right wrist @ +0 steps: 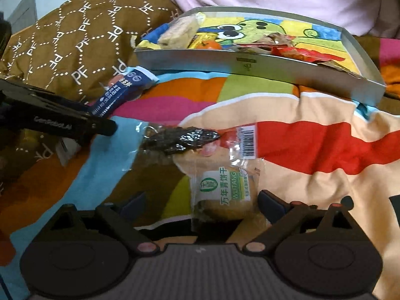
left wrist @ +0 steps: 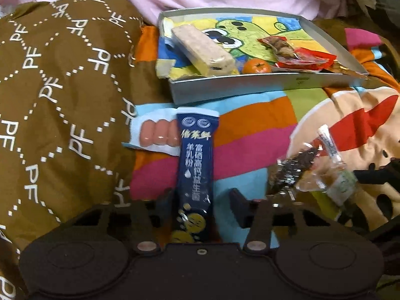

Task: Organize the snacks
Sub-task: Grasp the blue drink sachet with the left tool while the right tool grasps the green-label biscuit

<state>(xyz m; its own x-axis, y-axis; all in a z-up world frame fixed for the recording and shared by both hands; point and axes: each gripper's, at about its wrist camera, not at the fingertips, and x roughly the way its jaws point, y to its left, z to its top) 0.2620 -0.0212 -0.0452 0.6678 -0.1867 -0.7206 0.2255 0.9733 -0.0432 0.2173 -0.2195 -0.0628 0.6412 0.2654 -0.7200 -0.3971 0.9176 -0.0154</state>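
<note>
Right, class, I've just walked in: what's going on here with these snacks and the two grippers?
A person is sorting snacks on a colourful blanket into a grey tray, which already holds a wafer bar, a tangerine and red packets. The left gripper has its jaws around a blue sachet. The right gripper, jaws wide, straddles a biscuit pack; neither is lifted yet.

Box wall [left wrist: 250, 85] bars 12 o'clock. Bare quilt [left wrist: 250, 135] before it is passable. Sausage pack [left wrist: 155, 135] at 11, clear wrappers [left wrist: 312, 170] at 2.
</note>
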